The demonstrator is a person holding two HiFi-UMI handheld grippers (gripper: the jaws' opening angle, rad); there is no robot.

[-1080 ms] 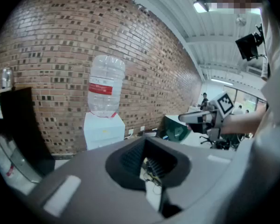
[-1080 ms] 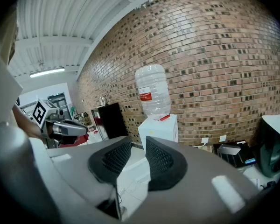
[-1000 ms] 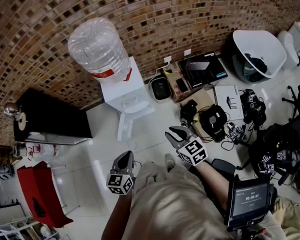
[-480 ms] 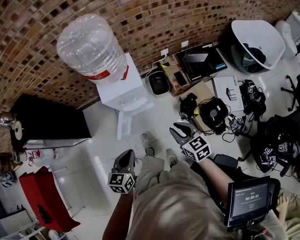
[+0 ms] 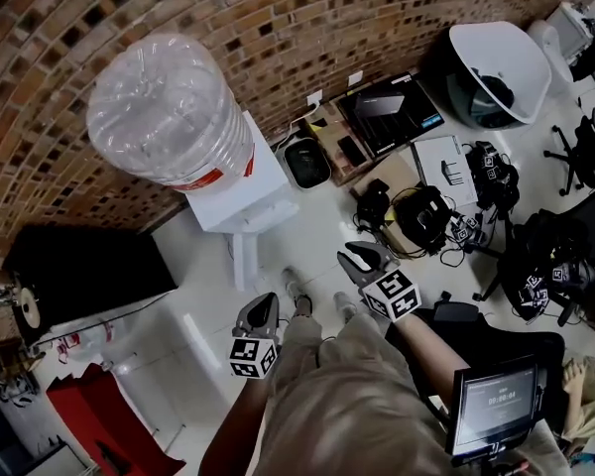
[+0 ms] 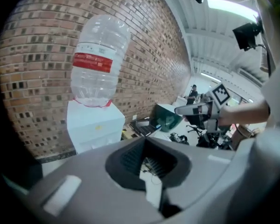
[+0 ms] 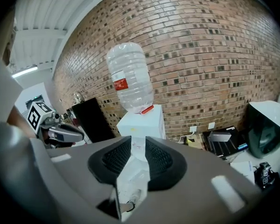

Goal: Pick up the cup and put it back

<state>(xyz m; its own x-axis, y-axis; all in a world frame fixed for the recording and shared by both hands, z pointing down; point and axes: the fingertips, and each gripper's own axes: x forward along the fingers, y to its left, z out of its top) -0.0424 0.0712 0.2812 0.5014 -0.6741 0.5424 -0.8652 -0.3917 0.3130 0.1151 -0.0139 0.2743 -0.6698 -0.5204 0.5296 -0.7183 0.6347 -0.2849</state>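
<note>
On the pale floor (image 5: pixel 203 296) before a brick wall (image 5: pixel 278 28), white water dispenser (image 5: pixel 243 177) topped by a large clear bottle (image 5: pixel 169 107), well apart from both tools held low in front of the person's legs. Left tool (image 5: pixel 264 303) pressed together at the tips, nothing between; right tool (image 5: pixel 357 257) parted by a narrow slit, pinching nothing. Cup (image 7: pixel 133 147) not surely made out: perhaps the pale translucent shape in the dispenser's tap recess, framed by the right tool's slit, touched by neither tool.
</note>
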